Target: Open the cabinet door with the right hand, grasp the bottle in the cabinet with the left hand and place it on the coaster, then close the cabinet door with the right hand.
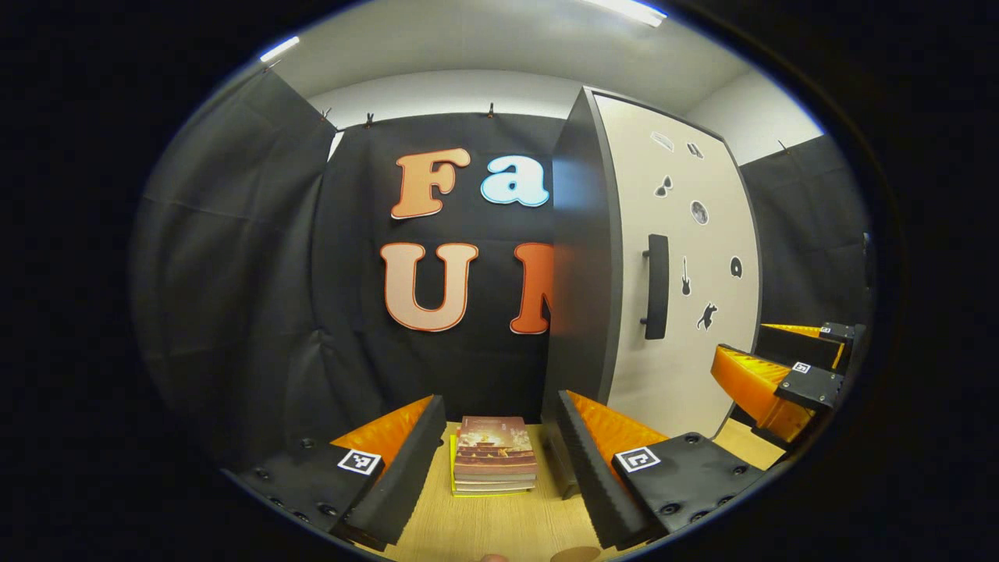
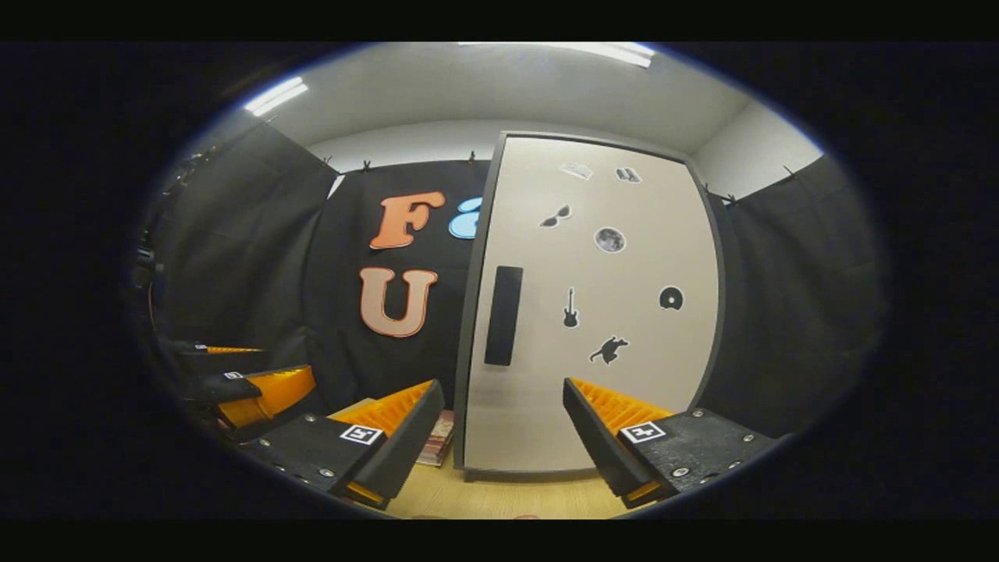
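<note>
The cabinet point(image 2: 593, 312) stands on the wooden table with its white door shut, so its inside is hidden. A dark vertical handle point(image 2: 503, 314) sits near the door's left edge. In the right gripper view my right gripper point(image 2: 499, 437) is open, a short way in front of the door and below the handle, touching nothing. My left gripper point(image 1: 495, 484) is also open and holds nothing; it faces the cabinet's dark side point(image 1: 577, 257) and the door handle point(image 1: 657, 286). A brown round edge point(image 1: 574, 554) at the very bottom may be the coaster.
A stack of books point(image 1: 494, 464) lies on the table point(image 1: 484, 523) just left of the cabinet, straight ahead of my left gripper. The right gripper point(image 1: 780, 355) appears off to the right in the left gripper view. Black cloth walls close in the booth.
</note>
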{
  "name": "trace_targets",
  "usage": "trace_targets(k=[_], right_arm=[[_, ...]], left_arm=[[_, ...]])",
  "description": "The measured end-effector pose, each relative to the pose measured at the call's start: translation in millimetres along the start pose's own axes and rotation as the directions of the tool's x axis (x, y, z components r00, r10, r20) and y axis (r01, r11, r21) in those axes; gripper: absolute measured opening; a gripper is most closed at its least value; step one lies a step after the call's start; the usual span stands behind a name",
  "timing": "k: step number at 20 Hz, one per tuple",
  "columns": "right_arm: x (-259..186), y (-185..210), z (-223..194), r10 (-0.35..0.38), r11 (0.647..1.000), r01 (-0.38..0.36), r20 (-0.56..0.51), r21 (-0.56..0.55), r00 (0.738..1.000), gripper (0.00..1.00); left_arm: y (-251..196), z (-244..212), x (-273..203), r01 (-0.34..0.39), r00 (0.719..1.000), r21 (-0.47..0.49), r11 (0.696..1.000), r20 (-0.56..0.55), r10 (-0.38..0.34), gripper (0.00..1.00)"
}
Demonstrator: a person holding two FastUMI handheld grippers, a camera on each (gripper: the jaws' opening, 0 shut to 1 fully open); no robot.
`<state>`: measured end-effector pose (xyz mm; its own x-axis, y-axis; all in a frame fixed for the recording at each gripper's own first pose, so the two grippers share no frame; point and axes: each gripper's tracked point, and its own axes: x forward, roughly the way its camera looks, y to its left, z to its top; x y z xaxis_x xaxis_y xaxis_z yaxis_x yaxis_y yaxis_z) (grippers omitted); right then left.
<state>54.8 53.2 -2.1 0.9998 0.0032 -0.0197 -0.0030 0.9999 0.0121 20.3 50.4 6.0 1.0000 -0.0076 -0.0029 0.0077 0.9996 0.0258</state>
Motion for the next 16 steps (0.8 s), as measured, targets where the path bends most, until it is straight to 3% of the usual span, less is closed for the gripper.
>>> trace_targets(k=[13,14,16], right_arm=[[101.5,4.8,26.9,0.002,1.0,-0.002,0.023,0.03,1.0,0.92],[109.4,4.2,25.2,-0.003,0.999,0.003,0.013,0.038,1.0,0.95],[125.5,2.0,21.6,-0.016,0.999,0.016,-0.001,0.046,1.0,0.89]], left_arm=[[19.2,-18.4,7.0,-0.009,0.999,-0.024,1.0,-0.053,0.008,0.93],[22.6,-19.1,7.8,-0.015,0.998,-0.021,1.0,-0.057,0.014,0.93],[29.9,-22.7,9.0,-0.026,0.998,-0.018,0.999,-0.066,0.025,0.93]])
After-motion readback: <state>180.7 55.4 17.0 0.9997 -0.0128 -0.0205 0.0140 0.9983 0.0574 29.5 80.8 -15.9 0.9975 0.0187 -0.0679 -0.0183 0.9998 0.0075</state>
